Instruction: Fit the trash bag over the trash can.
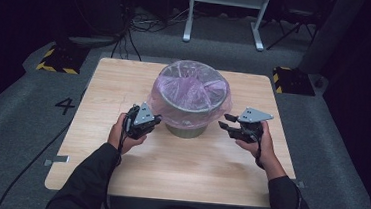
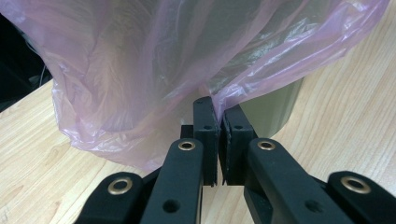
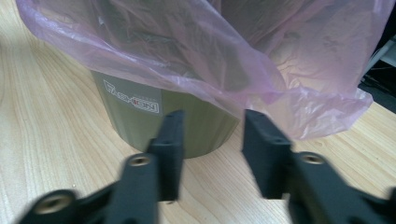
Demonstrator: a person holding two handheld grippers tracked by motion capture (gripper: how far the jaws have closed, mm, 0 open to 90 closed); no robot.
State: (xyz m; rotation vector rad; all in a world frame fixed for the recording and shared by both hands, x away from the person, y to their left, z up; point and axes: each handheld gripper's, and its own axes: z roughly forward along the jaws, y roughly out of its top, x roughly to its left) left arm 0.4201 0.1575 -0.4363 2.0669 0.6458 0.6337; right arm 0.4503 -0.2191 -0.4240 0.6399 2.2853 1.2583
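high view, left tool [image 1: 155, 118] pinching bag hem [image 1: 165, 114], right tool [image 1: 226, 121] apart

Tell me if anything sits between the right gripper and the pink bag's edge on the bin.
Nothing visible does. The right gripper stands open with only bare table and air before the pink bag hanging over the bin. The left gripper is shut on the bag's edge.

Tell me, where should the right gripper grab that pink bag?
Probably at the loose hem of the bag hanging below the bin rim, coming in level from the bin's side. There the film droops free of the wall, thin enough to pinch. The right gripper is open just short of it; the left gripper already pinches the opposite hem that way.
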